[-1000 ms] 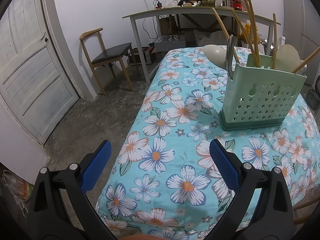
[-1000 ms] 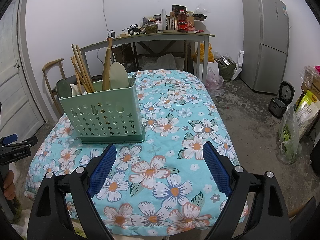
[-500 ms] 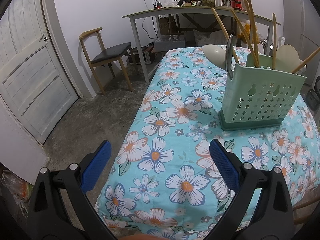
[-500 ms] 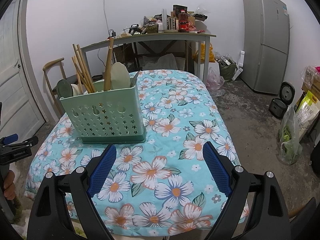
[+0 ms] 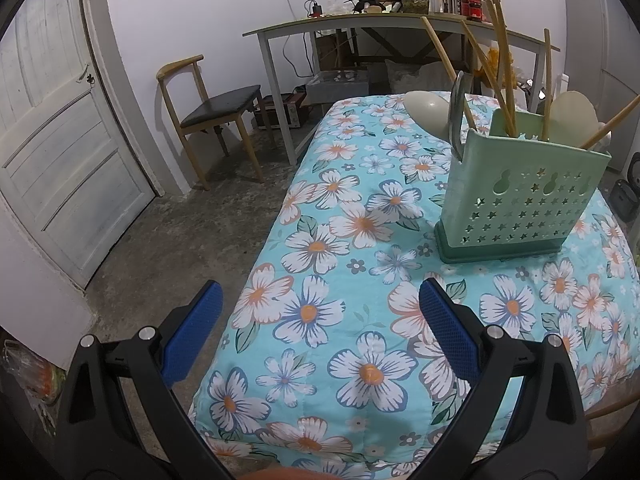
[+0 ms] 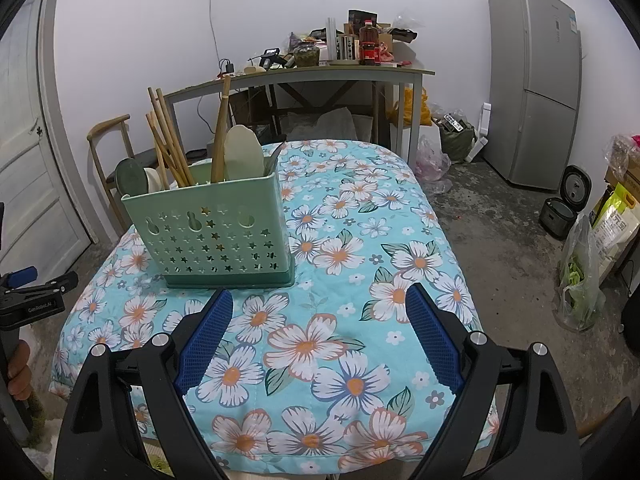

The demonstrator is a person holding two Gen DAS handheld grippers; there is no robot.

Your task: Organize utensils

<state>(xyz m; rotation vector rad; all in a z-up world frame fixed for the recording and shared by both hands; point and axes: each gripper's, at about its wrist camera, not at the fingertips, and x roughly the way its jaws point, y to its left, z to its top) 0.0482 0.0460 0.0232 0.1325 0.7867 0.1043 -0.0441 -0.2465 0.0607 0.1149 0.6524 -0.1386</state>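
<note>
A mint-green perforated utensil holder [image 5: 520, 196] [image 6: 212, 228] stands upright on the floral tablecloth [image 5: 340, 240] [image 6: 360, 280]. Wooden chopsticks [image 5: 500, 68] [image 6: 168, 144], pale spoons [image 5: 428, 112] [image 6: 242, 152] and a dark spoon [image 6: 130, 178] stick up out of it. My left gripper [image 5: 320, 300] hovers open over the table's near left corner, nothing between its blue pads. My right gripper [image 6: 320, 304] is open too, just in front of the holder, empty. In the right wrist view the left gripper [image 6: 36, 288] shows at the far left, held by a hand [image 6: 18, 372].
A wooden chair [image 5: 208, 108] and a white door [image 5: 52, 152] stand left of the table. A cluttered desk [image 6: 304, 76] is behind it. A grey fridge [image 6: 536, 84], a rice cooker [image 6: 564, 208] and bags [image 6: 580, 280] sit on the floor at right.
</note>
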